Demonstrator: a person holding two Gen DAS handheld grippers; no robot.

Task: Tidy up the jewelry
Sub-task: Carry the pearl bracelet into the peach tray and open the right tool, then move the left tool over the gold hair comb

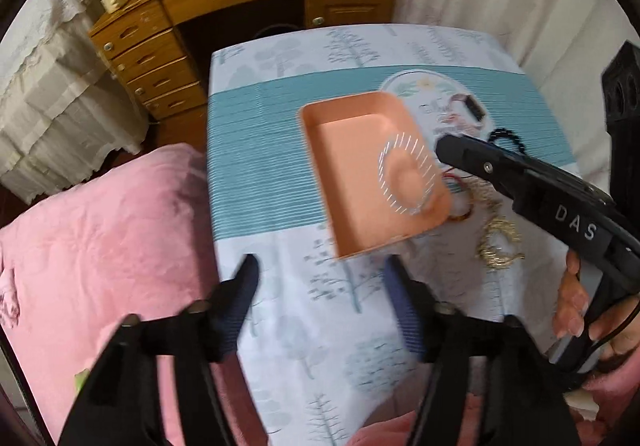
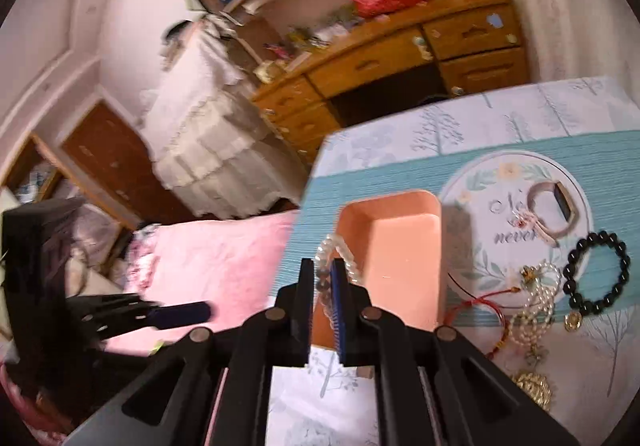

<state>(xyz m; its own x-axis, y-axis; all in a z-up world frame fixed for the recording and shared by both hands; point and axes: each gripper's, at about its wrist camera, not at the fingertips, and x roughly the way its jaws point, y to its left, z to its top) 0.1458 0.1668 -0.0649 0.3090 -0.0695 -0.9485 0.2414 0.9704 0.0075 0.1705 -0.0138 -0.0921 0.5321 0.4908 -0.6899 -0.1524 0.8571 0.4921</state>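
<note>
A peach tray [image 1: 352, 174] [image 2: 404, 246] lies on the tree-print tablecloth [image 1: 304, 310]. My right gripper [image 2: 322, 266] is shut on a pearl bracelet [image 2: 340, 250], held over the tray's near left corner; in the left wrist view the bracelet [image 1: 408, 174] hangs blurred over the tray. My left gripper [image 1: 320, 270] is open and empty, just short of the tray's near edge. Right of the tray lie a black bead bracelet [image 2: 596, 274], a pearl strand [image 2: 536, 302], a red cord [image 2: 480, 302], gold pieces [image 2: 532, 386] and a watch [image 2: 556, 214].
A pink quilt [image 1: 108, 246] lies left of the table. A wooden desk with drawers [image 1: 240, 6] stands behind the table. A round printed mat [image 2: 516, 214] lies under the watch. White curtains hang at the back right.
</note>
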